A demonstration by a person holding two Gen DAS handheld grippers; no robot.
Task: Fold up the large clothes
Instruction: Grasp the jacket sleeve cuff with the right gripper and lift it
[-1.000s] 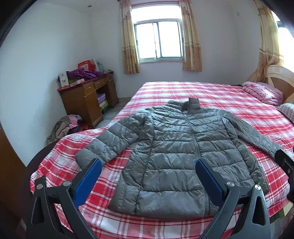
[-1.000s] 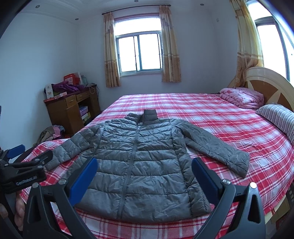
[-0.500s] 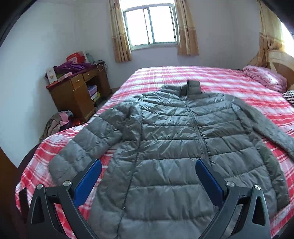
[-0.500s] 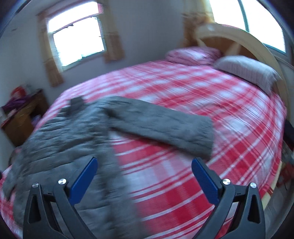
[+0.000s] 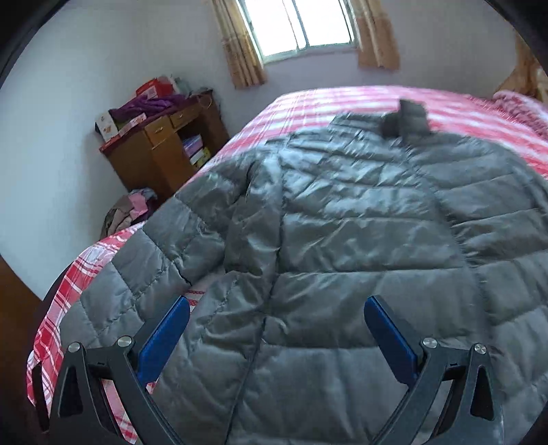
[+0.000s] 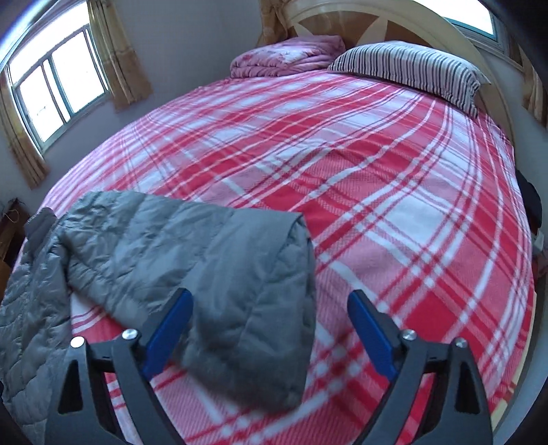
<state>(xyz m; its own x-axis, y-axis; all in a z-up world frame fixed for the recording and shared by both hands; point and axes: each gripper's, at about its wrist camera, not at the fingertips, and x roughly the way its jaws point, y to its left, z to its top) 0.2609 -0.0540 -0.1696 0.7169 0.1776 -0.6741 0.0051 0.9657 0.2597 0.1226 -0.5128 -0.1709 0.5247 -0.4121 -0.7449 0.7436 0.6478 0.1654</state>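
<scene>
A grey quilted puffer jacket lies flat, front up, on a red-and-white plaid bed. My left gripper hovers open over the jacket's lower left front, beside its left sleeve. In the right wrist view, the jacket's other sleeve stretches across the plaid sheet, cuff end toward me. My right gripper hangs just above that cuff with blue pads wide apart; its jaws are closing and the pads do not press the fabric.
A wooden desk piled with boxes and clothes stands by the wall left of the bed, with a clothes heap on the floor. A striped pillow and pink folded quilt lie at the headboard. Curtained window behind.
Both grippers dropped closer to the bed. The left view closed in on the jacket's front. The right gripper swung right from the jacket body to the sleeve cuff and its jaws narrowed slightly.
</scene>
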